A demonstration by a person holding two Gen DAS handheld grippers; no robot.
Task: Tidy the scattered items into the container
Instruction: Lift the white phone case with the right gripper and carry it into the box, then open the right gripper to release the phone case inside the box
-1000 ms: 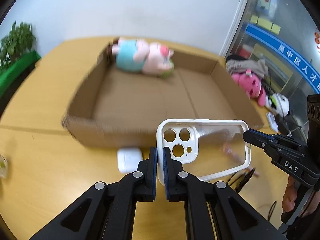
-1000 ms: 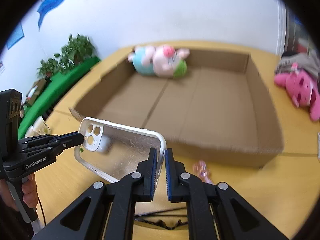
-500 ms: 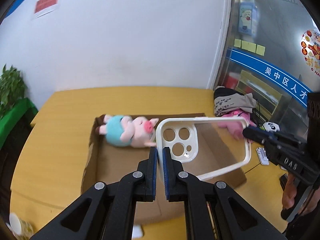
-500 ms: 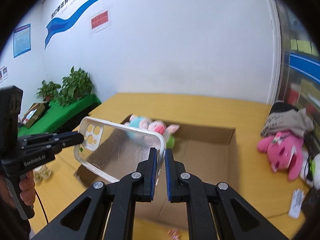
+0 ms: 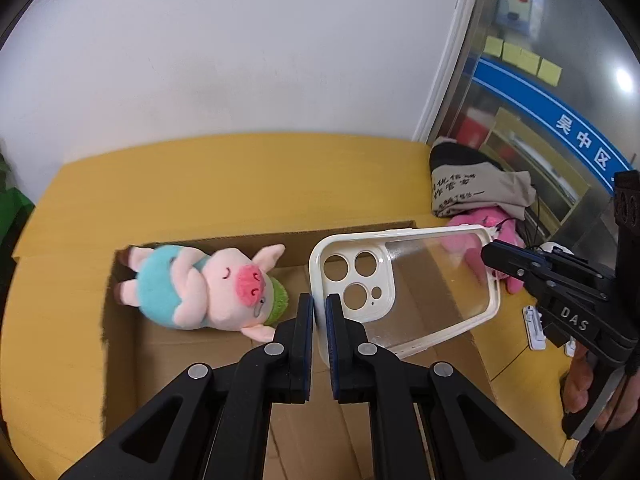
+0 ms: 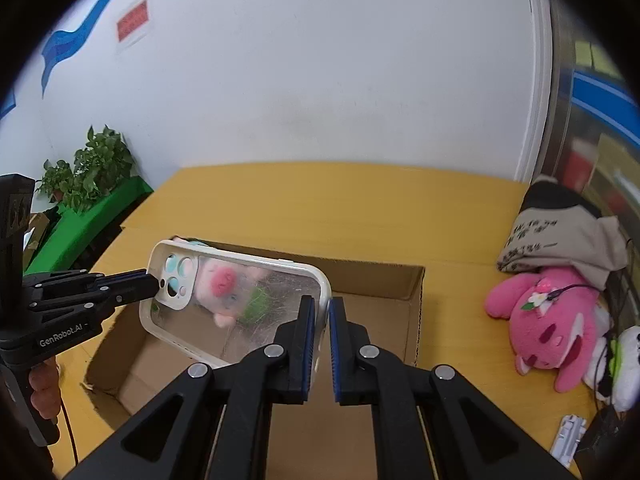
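Yellow table point(image 5: 240, 184), both claws gripping phone case point(image 5: 404, 288)

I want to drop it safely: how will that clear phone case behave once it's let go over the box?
The phone case probably holds its shape: it spans between left hand-held gripper and right hand-held gripper without sagging. It looks thin, likely light. Its glossy back may slide on the cardboard box.

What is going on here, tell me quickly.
A person holds a clear phone case by its two ends, the left gripper and the right gripper both shut on its rim. The case hangs above an open cardboard box that already holds a pig plush. A pink plush lies outside the box on the table.
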